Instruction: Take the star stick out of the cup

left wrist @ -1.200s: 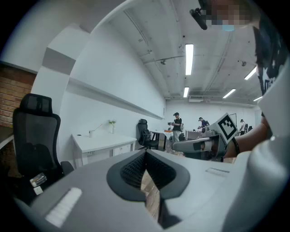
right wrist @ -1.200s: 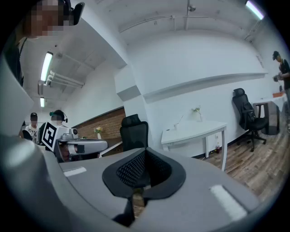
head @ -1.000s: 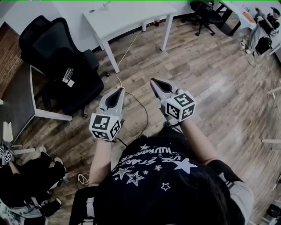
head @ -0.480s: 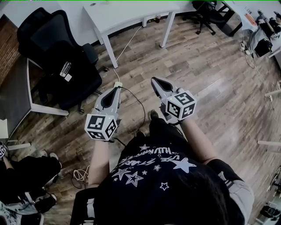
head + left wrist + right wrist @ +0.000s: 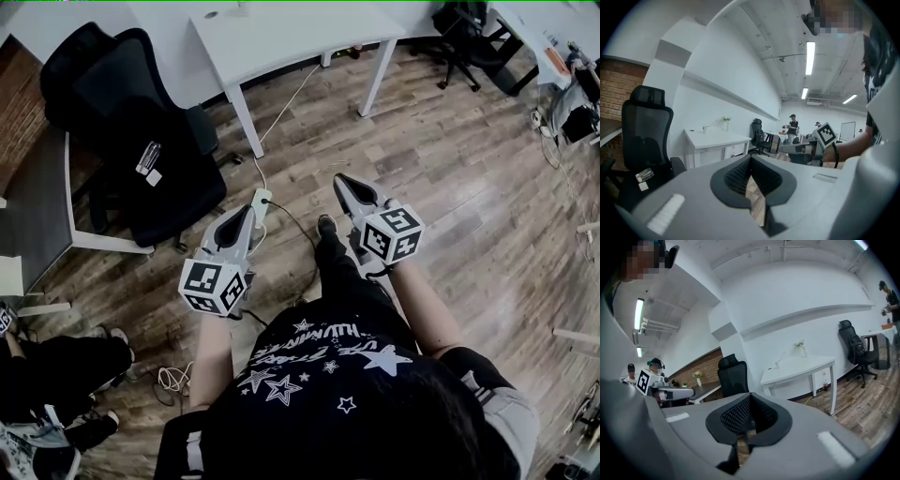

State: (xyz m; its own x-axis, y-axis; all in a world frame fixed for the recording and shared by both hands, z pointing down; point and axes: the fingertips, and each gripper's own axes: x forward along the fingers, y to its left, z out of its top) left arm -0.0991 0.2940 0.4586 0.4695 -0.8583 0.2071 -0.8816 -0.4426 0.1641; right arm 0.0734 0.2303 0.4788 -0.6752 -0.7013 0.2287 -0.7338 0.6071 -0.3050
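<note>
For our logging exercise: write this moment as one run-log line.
left gripper: shut, empty | right gripper: shut, empty | cup: unseen

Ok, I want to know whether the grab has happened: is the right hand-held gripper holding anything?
No, the right hand-held gripper has its jaws closed together with nothing between them, only wooden floor beyond.

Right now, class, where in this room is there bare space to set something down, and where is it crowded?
Bare: the floor right of the right gripper; most of the desk top. Crowded: the chair at left, the power strip by the left gripper, a person lower left.
</note>
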